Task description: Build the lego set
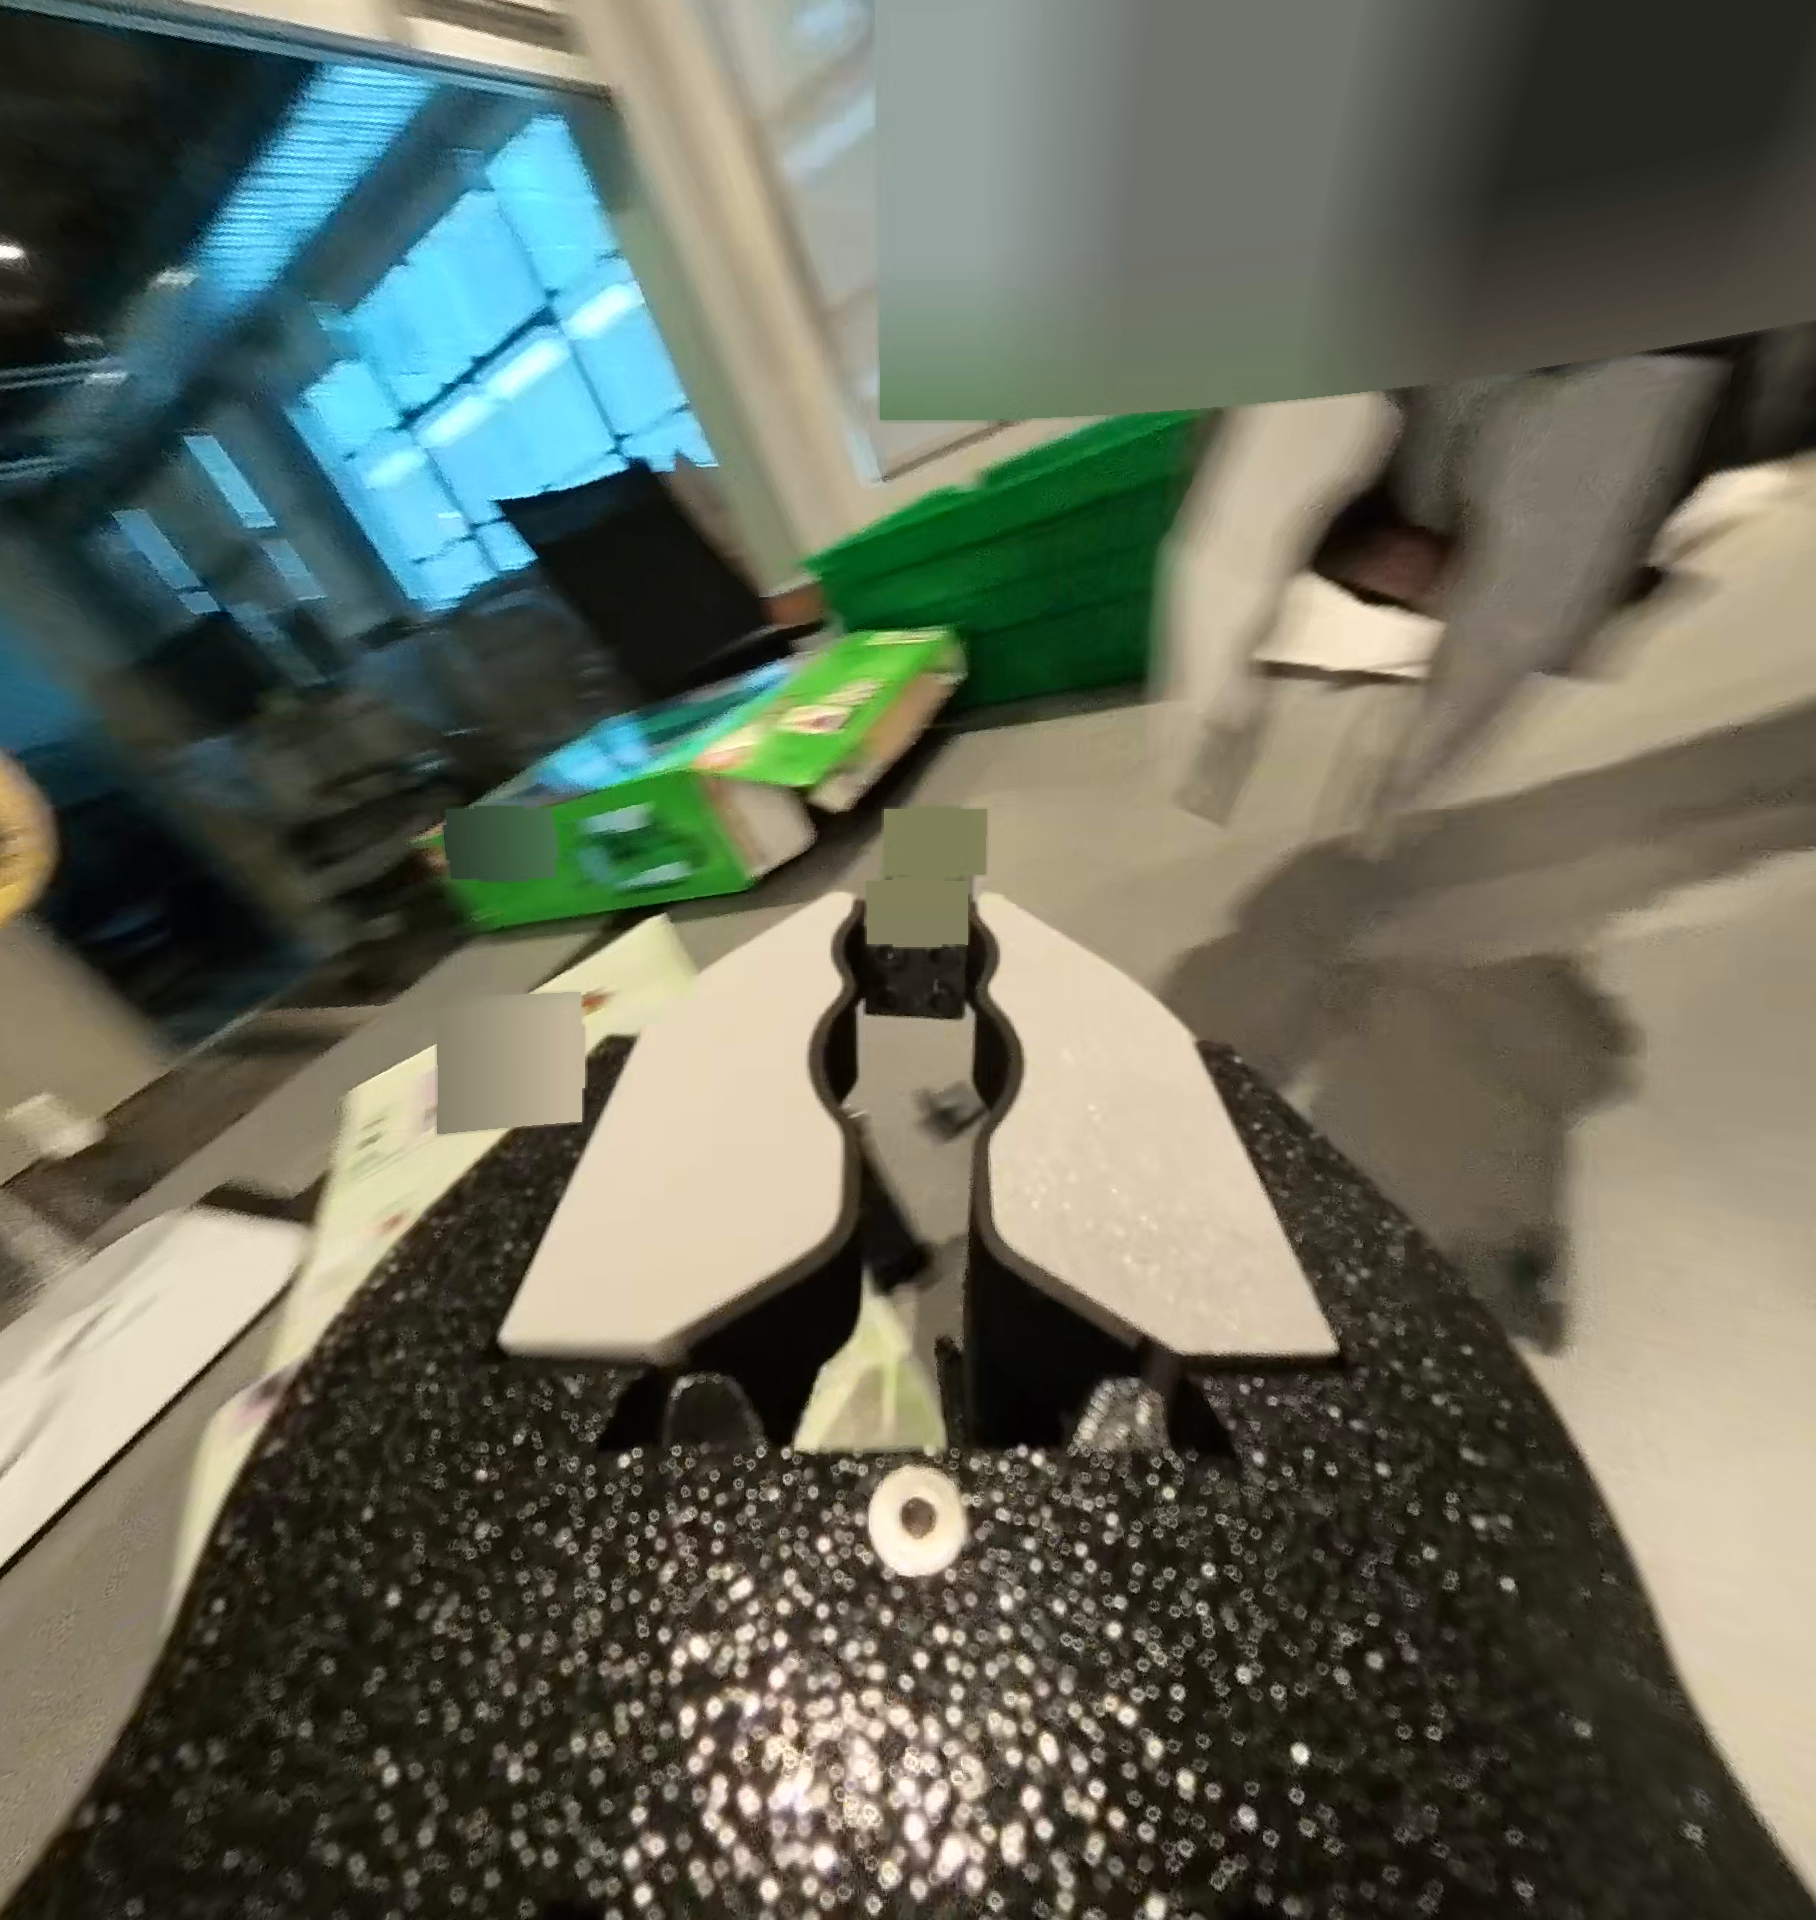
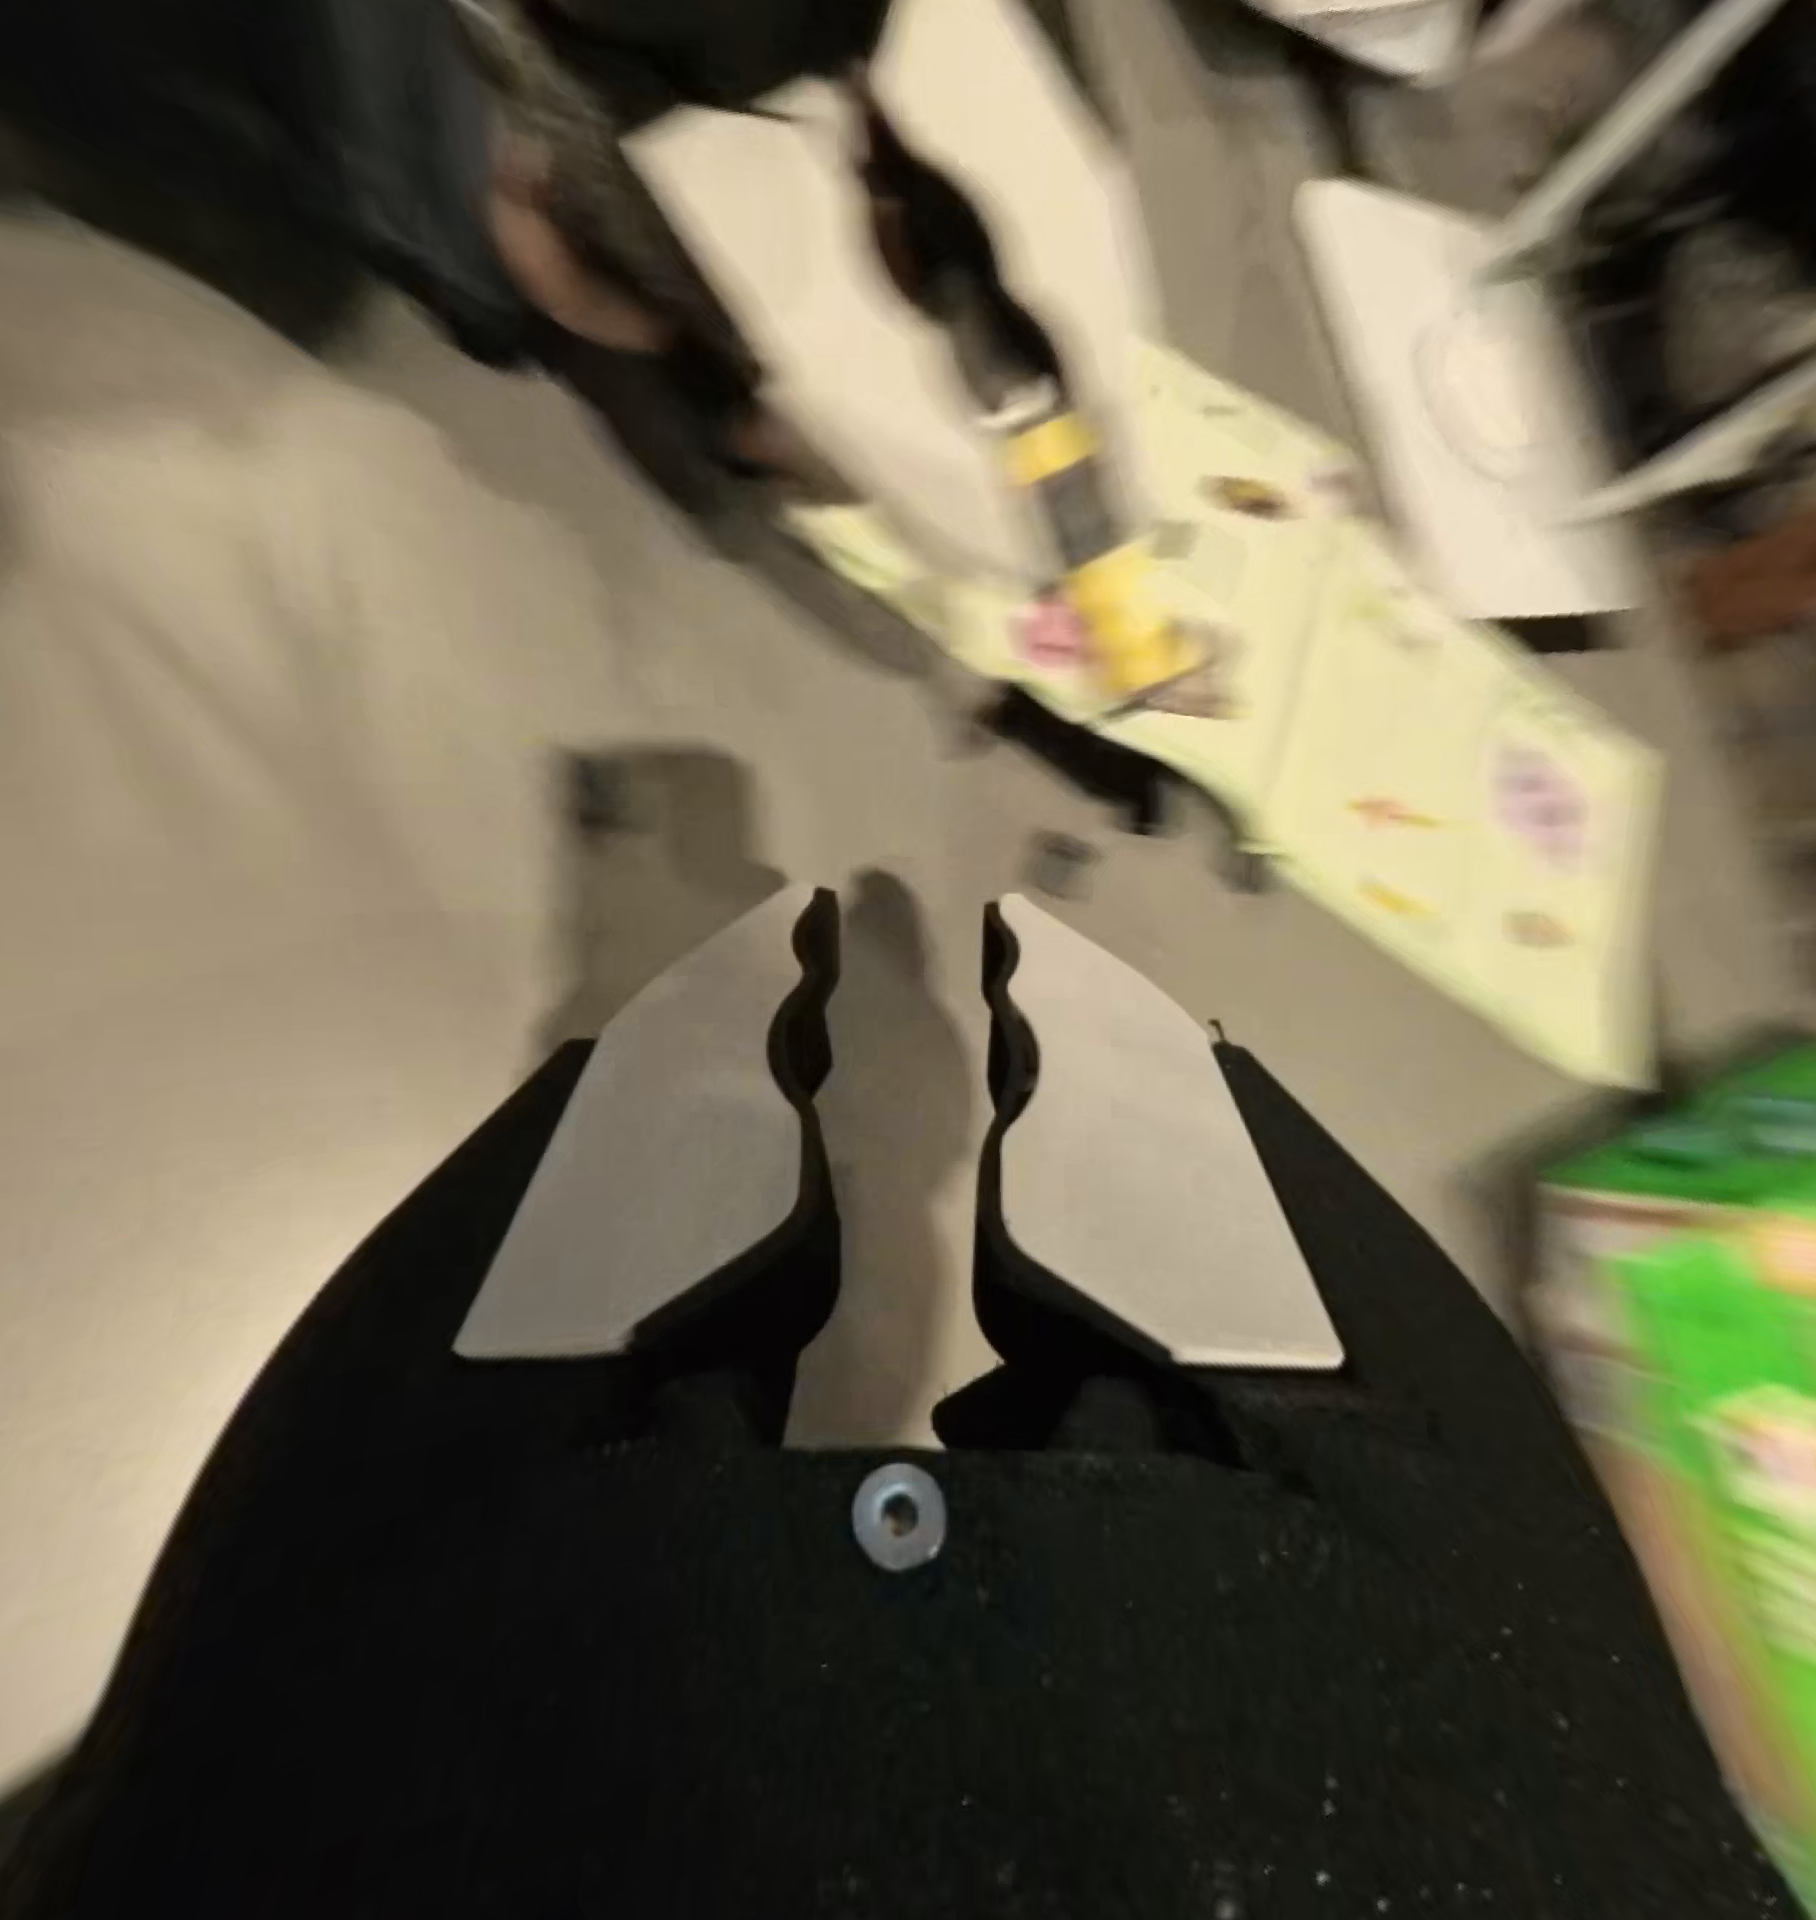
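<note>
My left gripper (image 1: pixel 912 935) is shut on a small lego build (image 1: pixel 912 985) at its fingertips. Only the build's black block shows there. In the right wrist view the left gripper (image 2: pixel 1060 457) appears blurred at the top, and the build (image 2: pixel 1075 520) it holds looks yellow and dark. My right gripper (image 2: pixel 909 904) is open and empty above the pale table (image 2: pixel 260 727). It also shows blurred in the left wrist view (image 1: pixel 1304 805). Small dark loose pieces (image 2: pixel 1065 862) lie on the table just beyond its tips.
An open pale-yellow instruction booklet (image 2: pixel 1403 727) lies on the table and also shows in the left wrist view (image 1: pixel 395 1132). A green lego box (image 1: pixel 675 800) lies behind it, with green bins (image 1: pixel 1008 582) farther back. The box (image 2: pixel 1714 1403) is close on my right gripper's right.
</note>
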A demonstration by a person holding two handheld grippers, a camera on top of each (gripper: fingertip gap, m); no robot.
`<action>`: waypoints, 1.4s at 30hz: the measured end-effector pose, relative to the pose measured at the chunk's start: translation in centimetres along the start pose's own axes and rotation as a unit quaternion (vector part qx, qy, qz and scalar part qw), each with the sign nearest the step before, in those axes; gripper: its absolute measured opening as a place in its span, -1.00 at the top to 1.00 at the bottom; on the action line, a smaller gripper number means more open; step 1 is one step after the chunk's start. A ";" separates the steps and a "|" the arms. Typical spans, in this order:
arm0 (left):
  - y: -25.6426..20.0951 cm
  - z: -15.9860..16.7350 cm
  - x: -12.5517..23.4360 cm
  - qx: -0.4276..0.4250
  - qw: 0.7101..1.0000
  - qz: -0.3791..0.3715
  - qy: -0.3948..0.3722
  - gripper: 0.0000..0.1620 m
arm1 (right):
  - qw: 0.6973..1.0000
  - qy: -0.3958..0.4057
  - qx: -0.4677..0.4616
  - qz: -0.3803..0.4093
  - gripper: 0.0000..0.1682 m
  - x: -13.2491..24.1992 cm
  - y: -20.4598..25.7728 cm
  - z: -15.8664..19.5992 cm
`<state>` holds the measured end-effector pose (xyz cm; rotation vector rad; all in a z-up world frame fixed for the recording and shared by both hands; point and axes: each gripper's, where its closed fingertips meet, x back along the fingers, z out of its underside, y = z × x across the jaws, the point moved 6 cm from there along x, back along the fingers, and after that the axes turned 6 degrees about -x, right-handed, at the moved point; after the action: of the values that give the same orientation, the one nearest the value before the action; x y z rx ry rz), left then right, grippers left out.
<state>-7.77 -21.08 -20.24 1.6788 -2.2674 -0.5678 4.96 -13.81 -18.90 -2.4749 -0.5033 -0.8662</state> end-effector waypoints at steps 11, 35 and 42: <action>2.1 0.7 1.0 -0.002 0.996 -0.084 0.013 0.80 | 0.974 -0.025 -0.201 0.102 0.72 -4.4 5.7 -0.3; 3.1 1.3 1.6 0.048 0.994 -0.103 0.004 0.79 | 0.982 0.041 -0.179 -0.047 1.00 -9.3 -8.1 3.4; 3.0 1.3 1.3 0.044 0.994 -0.096 0.005 0.79 | 0.977 0.037 -0.172 -0.120 1.00 -9.9 -7.0 3.6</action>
<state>-11.26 -21.39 -20.10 1.9534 -2.1663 -0.5055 -3.95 -7.94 -25.75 -2.7144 -0.6866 -1.2284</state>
